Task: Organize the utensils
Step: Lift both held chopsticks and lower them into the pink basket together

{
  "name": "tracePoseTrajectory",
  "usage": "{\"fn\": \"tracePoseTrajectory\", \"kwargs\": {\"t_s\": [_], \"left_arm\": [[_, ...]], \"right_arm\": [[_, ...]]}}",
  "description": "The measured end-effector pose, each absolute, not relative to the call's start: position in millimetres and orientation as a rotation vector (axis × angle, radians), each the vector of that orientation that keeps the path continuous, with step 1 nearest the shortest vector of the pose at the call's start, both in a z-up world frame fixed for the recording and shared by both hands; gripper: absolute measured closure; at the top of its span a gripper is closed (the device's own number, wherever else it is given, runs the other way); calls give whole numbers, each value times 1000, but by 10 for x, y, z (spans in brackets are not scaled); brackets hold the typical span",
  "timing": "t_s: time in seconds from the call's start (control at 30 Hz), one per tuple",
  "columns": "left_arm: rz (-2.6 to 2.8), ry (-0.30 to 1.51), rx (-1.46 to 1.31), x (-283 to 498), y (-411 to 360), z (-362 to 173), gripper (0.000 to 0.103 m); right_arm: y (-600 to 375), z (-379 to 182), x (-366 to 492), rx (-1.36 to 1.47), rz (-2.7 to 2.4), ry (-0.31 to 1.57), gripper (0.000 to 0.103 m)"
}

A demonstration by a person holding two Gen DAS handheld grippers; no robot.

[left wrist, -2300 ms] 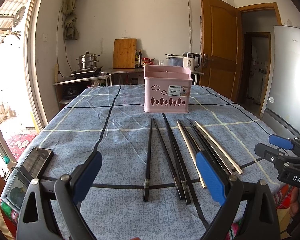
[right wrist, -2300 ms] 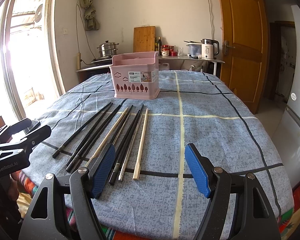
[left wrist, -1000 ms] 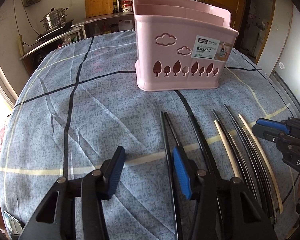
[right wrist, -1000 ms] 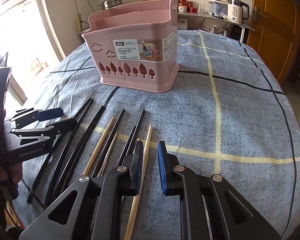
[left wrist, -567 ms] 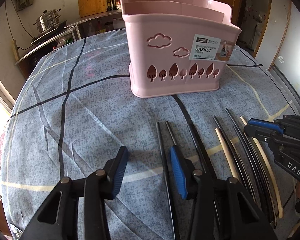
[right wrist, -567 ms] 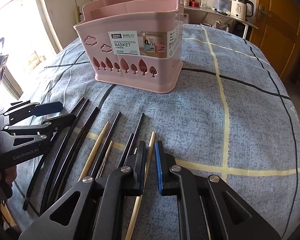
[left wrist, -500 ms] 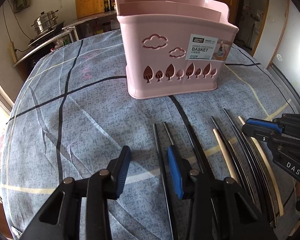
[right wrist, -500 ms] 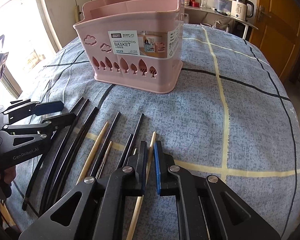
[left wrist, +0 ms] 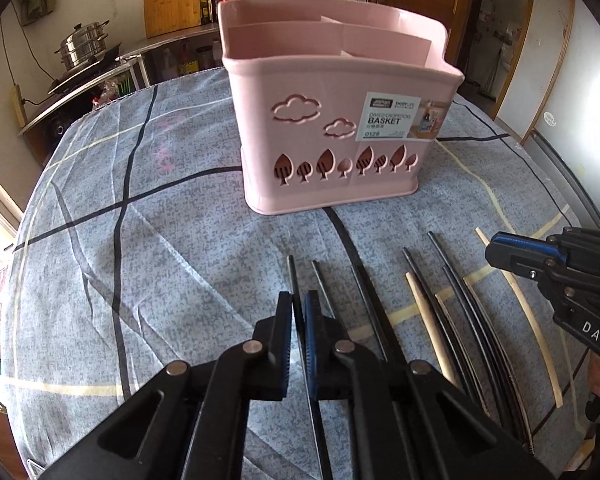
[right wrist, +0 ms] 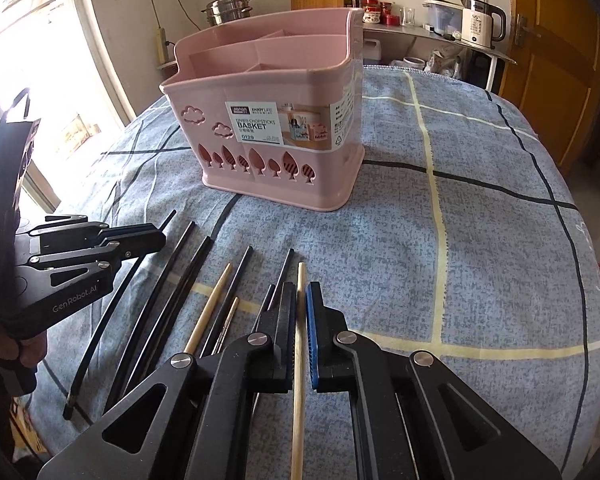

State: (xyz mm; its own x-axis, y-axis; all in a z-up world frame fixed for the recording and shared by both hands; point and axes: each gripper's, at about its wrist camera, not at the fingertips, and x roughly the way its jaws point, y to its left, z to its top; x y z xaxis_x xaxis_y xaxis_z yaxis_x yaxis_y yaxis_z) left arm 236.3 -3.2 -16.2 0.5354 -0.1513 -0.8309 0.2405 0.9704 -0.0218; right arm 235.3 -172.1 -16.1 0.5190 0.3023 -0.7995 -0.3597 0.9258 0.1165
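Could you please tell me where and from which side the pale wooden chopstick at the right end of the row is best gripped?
Grip the pale wooden chopstick across its thin shaft, from above: it lies flat on the cloth with bare cloth to its right, as the right hand-held gripper does.

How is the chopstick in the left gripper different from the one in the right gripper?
The left gripper pinches a black chopstick; the right gripper pinches a pale wooden chopstick. The black one lies at the row's left edge, the wooden one at its right. Both point toward the pink basket.
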Motion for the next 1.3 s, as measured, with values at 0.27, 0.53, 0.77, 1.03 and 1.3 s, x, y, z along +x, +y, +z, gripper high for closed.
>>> {"fn": "tracePoseTrajectory", "kwargs": {"t_s": [0.27, 0.53, 0.77, 1.03, 1.3], "left_arm": [[-259, 867, 64, 2181, 115, 347, 98], [-272, 749, 45, 1984, 239, 853, 98], [-270, 697, 30, 1900, 291, 1069, 98], [-279, 660, 18, 1796, 335, 1236, 98], [-285, 635, 9, 1799, 362, 1397, 98]], "right_arm": [[-1815, 217, 2256, -39, 417, 857, 98], [-1938, 632, 2098, -10, 428, 749, 98], [-2025, 898, 1961, 6, 433, 674, 98], [-2076, 1092, 1815, 8, 446, 621, 98], [-2068, 1229, 1782, -6, 450, 592, 99]]}}
